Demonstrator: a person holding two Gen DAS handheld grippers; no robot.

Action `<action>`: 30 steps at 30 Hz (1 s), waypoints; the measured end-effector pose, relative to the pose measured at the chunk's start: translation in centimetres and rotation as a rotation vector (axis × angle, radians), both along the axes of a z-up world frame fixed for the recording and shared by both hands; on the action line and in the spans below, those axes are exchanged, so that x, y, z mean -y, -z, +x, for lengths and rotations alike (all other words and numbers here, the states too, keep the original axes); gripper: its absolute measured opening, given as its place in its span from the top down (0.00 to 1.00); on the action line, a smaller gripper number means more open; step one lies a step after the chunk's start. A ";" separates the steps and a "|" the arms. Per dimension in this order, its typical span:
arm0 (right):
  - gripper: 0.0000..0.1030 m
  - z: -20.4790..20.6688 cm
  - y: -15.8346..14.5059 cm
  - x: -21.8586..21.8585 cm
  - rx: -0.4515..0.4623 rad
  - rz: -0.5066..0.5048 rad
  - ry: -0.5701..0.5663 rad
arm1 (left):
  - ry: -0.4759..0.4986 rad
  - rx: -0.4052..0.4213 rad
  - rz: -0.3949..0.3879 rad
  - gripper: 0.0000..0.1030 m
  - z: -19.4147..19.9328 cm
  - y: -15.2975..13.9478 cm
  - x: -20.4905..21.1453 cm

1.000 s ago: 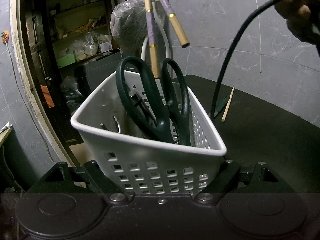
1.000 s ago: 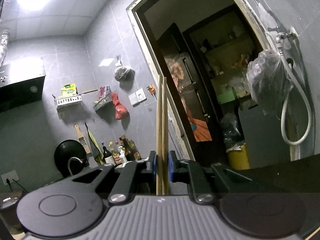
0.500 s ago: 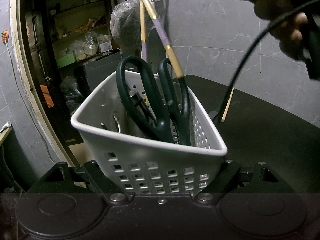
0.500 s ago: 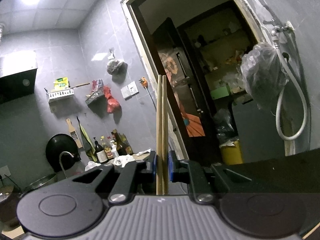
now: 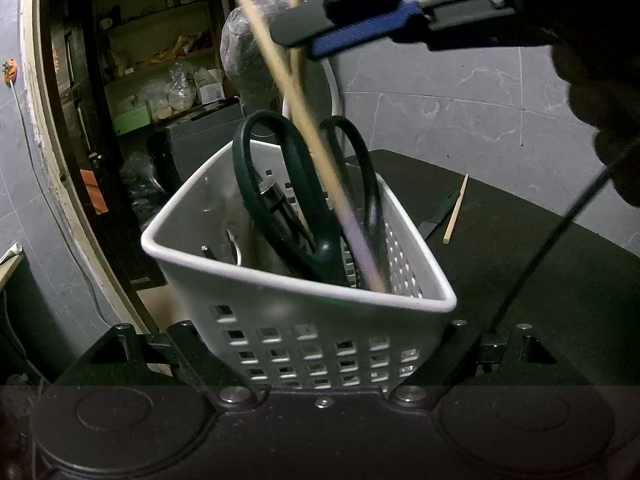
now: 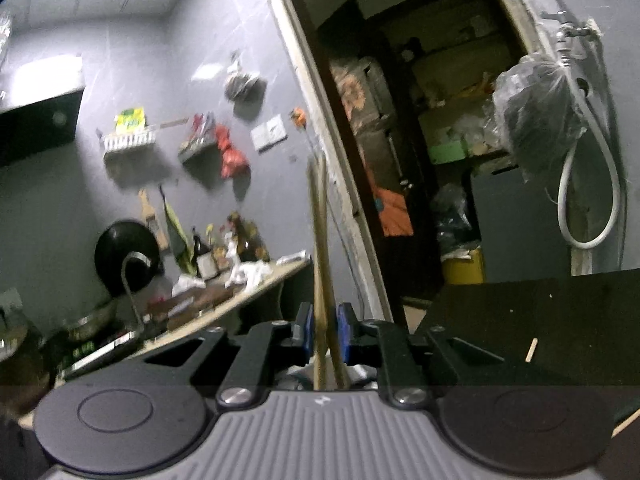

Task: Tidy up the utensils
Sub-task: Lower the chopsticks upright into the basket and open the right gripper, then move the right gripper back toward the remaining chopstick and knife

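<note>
My left gripper (image 5: 320, 344) is shut on the lower walls of a white perforated basket (image 5: 280, 276). Dark green scissors (image 5: 280, 200) stand in it, handles up, beside some metal utensils (image 5: 234, 246). A pair of wooden chopsticks (image 5: 316, 148) slants down into the basket's right corner, blurred. My right gripper (image 6: 325, 336) is above the basket, and one of its blue pads (image 5: 360, 36) shows there. Its jaws are opening: the chopsticks (image 6: 322, 240) stand between the pads, splayed, with a gap on each side.
The basket sits near the left edge of a black table (image 5: 540, 280). One loose chopstick (image 5: 456, 210) lies on the table further back. A person's hand and a black cable (image 5: 560, 232) are at the upper right. A tiled wall and an open doorway stand behind.
The right gripper came down over the basket. The chopsticks' ends dropped from above the scissors into the basket's right corner. The pads have parted slightly. The left gripper and basket stayed still.
</note>
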State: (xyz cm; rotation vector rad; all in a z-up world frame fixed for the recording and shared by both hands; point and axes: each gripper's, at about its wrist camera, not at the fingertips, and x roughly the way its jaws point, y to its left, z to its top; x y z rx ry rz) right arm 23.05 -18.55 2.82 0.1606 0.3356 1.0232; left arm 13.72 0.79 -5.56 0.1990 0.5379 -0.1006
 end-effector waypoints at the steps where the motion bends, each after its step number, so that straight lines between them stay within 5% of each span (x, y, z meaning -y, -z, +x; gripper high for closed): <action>1: 0.77 -0.3 0.0 0.1 0.001 -0.013 -0.006 | 0.000 0.000 0.000 0.15 0.1 0.1 0.0; 9: 0.35 -1.6 -0.6 2.1 0.003 0.000 0.020 | -0.001 0.000 0.002 0.16 0.4 0.3 0.4; 11: 0.15 -1.7 -1.1 3.0 0.015 0.016 0.059 | -0.003 0.001 0.002 0.16 0.4 0.3 0.5; 14: 0.05 -1.4 -1.3 4.6 0.014 0.031 0.142 | -0.005 0.001 0.001 0.16 0.3 0.3 0.2; 18: 0.00 0.0 0.1 6.8 -0.046 0.004 0.277 | -0.005 0.001 0.001 0.16 0.3 0.3 0.2; 23: 0.00 2.3 4.1 8.1 -0.191 -0.154 0.462 | -0.009 -0.003 0.001 0.15 0.2 0.4 0.1; 30: 0.00 5.9 10.0 9.0 -0.336 -0.289 0.597 | -0.024 -0.019 -0.006 0.15 0.5 0.0 0.1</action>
